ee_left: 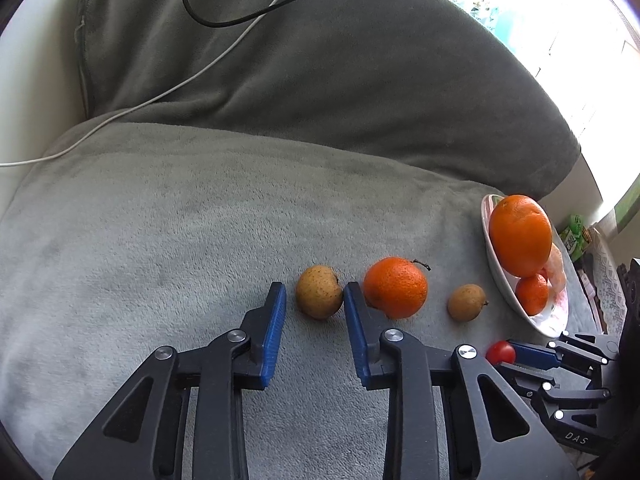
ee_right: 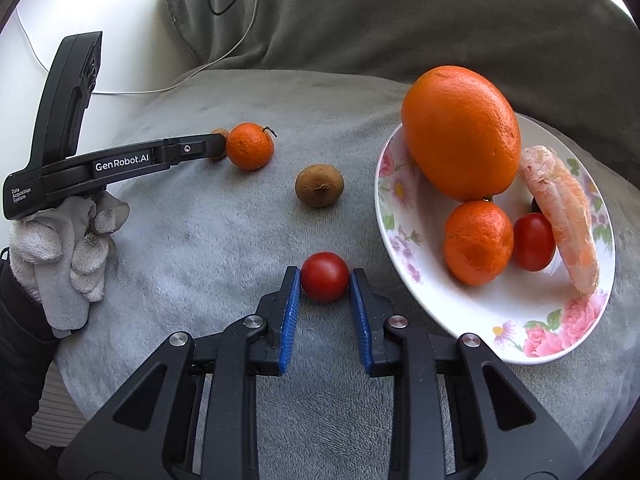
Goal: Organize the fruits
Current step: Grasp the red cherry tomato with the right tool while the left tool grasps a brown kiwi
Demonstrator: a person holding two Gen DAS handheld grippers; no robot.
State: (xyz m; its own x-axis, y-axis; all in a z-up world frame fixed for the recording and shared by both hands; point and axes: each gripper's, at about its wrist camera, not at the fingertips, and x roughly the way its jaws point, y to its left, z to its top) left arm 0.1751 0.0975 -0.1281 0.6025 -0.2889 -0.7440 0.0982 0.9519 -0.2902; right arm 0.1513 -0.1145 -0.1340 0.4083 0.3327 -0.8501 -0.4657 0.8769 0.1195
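While "GenRobot.AI" shows on the left gripper (ee_right: 218,145), pinching a brown fruit (ee_left: 319,291), the right gripper (ee_right: 325,280) pinches a tomato (ee_right: 325,276).

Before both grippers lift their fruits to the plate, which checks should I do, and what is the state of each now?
1. Right gripper shut on tomato: ok, both pads touch it.
2. Left gripper shut on brown fruit: cannot tell; the left pad's contact is unclear.
3. Mandarin clear of left gripper: not ok, it lies against the right finger.
4. Free space on plate: ok, the near part is bare.
5. Big orange stable: cannot tell; it leans on the rim.
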